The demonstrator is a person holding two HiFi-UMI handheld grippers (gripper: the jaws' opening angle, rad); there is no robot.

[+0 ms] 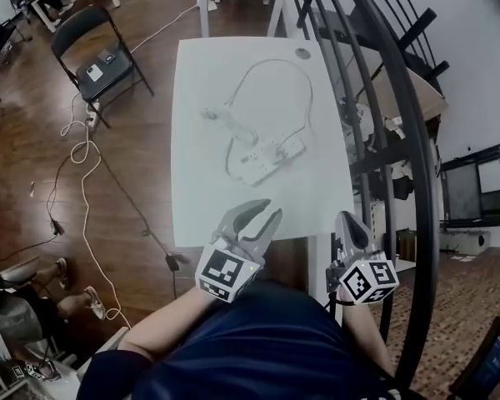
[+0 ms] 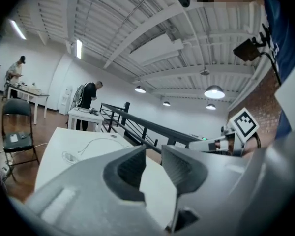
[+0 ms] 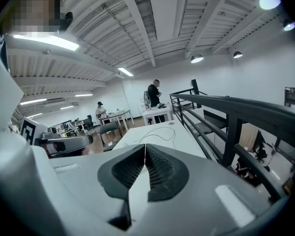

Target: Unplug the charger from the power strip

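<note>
1. Both tools sit at the bottom of the head view, over the near edge of the table. The left gripper has its fingers a little apart with nothing between them. The right gripper, at the lower right, has its fingers pressed together and is empty. We judge that a reach made like this could only knock into things. The right jaws would have to open first, and the left gap may be too narrow for a strip body.

2. Further up, at the frame's centre, the power strip lies loose on the white top, well apart from both grippers. At this size we cannot tell the charger from the strip, so grabbing the wrong plug is a real risk.

3. Nothing appears to anchor the strip. If we pull the plug with one gripper alone, the whole strip would probably lift or slide, so one gripper should pin it down.

4. Beyond it, a thin cable loops toward the upper part of the table. A jaw could snag it and drag the strip along.

5. At the right of the frame, the table edge runs beside the dark railing. A hard sideways tug could send the strip off that edge.
</note>
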